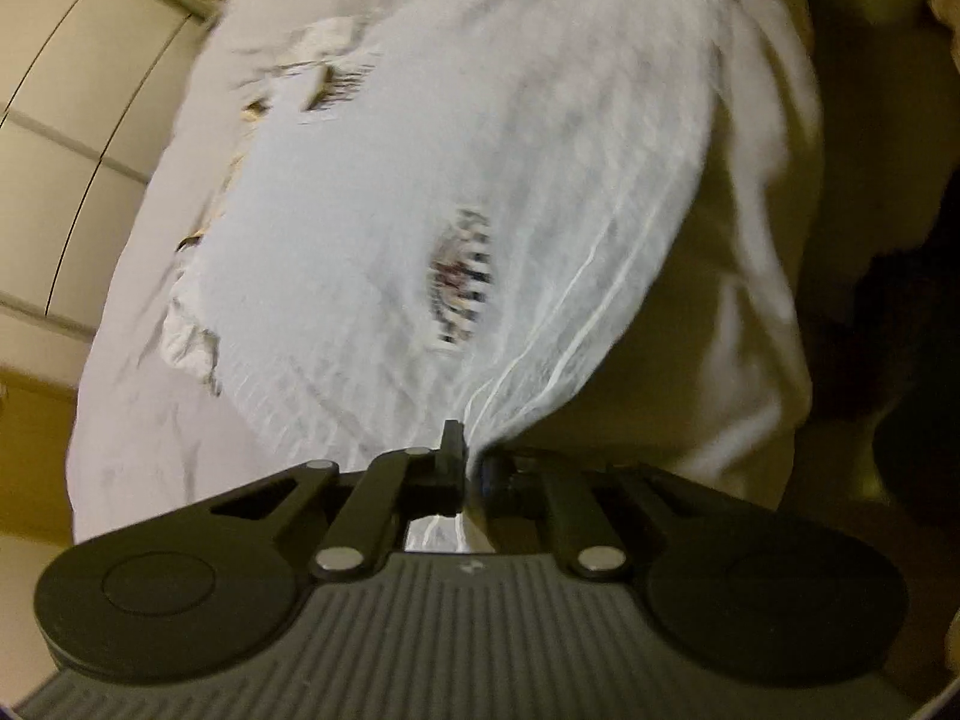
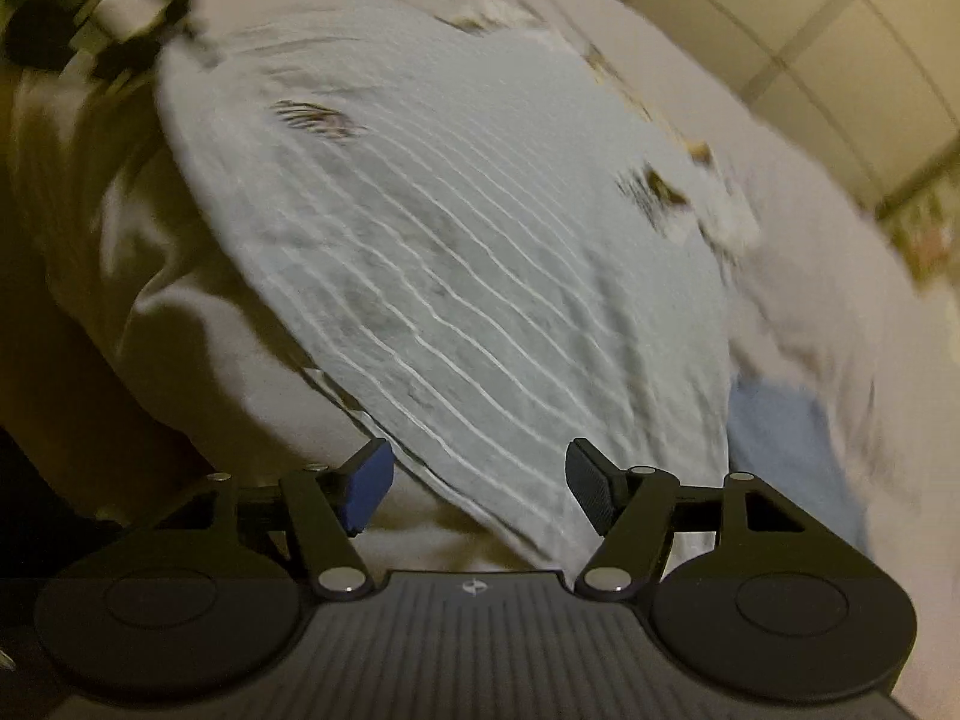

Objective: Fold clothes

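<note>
Pale blue garment (image 1: pixel 372 228), soft woven cloth, matt, ribbed with thin raised white lines and frayed at a torn patch (image 1: pixel 465 282). It lies on a white sheet (image 1: pixel 138 360), smooth matt cloth, creased. Left gripper (image 1: pixel 465 468): matt black plastic, ridged base, dull silver metal rivets. Right gripper (image 2: pixel 480 486): same matt black plastic, with one blue pad (image 2: pixel 366 483) and one finely ribbed black pad (image 2: pixel 591 489).

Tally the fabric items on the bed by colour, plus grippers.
Pale blue ribbed garment with ripped holes: 1
White crumpled bed sheet: 1
Light blue cloth patch: 1
Black two-finger grippers: 2, left gripper with fingers shut on the garment, right gripper open
Total: 5
</note>
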The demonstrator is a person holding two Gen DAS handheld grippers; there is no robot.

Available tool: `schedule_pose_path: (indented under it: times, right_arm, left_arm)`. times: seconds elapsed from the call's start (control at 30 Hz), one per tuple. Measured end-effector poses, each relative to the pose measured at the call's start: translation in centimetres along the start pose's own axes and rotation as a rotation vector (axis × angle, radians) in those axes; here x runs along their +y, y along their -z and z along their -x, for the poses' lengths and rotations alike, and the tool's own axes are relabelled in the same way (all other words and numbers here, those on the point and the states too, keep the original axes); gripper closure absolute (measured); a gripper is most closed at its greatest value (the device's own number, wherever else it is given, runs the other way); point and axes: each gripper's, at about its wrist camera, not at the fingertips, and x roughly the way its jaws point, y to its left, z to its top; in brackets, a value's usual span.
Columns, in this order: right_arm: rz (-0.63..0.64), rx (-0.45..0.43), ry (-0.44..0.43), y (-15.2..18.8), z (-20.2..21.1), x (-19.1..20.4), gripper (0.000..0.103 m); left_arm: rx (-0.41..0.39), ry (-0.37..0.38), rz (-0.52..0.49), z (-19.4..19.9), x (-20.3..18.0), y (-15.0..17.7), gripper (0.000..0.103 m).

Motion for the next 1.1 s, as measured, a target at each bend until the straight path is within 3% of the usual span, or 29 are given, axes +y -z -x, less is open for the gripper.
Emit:
schedule_pose_path:
  times: [0.1, 0.2, 0.3, 0.47, 0.57, 0.63, 0.7, 0.73, 0.87, 1.1]
  right_arm:
    - [0.088, -0.083, -0.021, -1.0, -1.1, 2.7, 0.037]
    - [0.128, -0.139, 0.017, -2.2, -2.8, 4.7, 0.042]
    - [0.151, -0.098, 0.096, -1.8, -4.7, 4.4, 0.058]
    - [0.177, -0.003, 0.248, 2.9, -5.6, -0.3, 0.066]
    - [0.212, 0.049, 0.294, 6.1, -5.9, -3.0, 0.07]
    - [0.244, 0.071, 0.3, 7.3, -6.2, -4.2, 0.081]
    - [0.271, 0.081, 0.291, 8.0, -5.9, -5.2, 0.1]
    - [0.281, 0.078, 0.277, 7.8, -5.4, -5.6, 0.103]
    - [0.321, 0.066, 0.219, 7.3, -3.4, -6.9, 0.103]
    - [0.392, 0.044, 0.128, 6.1, 1.1, -8.4, 0.103]
  left_arm:
    - [-0.007, 0.023, 0.096, 0.0, 2.1, -0.3, 0.099]
    - [-0.008, 0.034, 0.131, 0.0, 3.5, -0.6, 0.099]
    - [-0.008, 0.046, 0.123, 0.1, 4.0, -0.7, 0.099]
    - [0.002, 0.058, 0.098, 0.1, 3.8, -0.5, 0.099]
    - [0.013, 0.061, 0.089, -0.2, 3.6, -0.3, 0.099]
    - [0.018, 0.058, 0.077, -0.4, 3.5, -0.2, 0.099]
    - [0.024, 0.057, 0.067, -0.6, 3.3, -0.2, 0.099]
    - [0.027, 0.058, 0.06, -0.6, 3.3, -0.2, 0.099]
    - [0.026, 0.071, 0.033, 0.2, 3.8, -0.2, 0.101]
    - [-0.004, 0.118, -0.054, 5.0, 4.7, 0.7, 0.102]
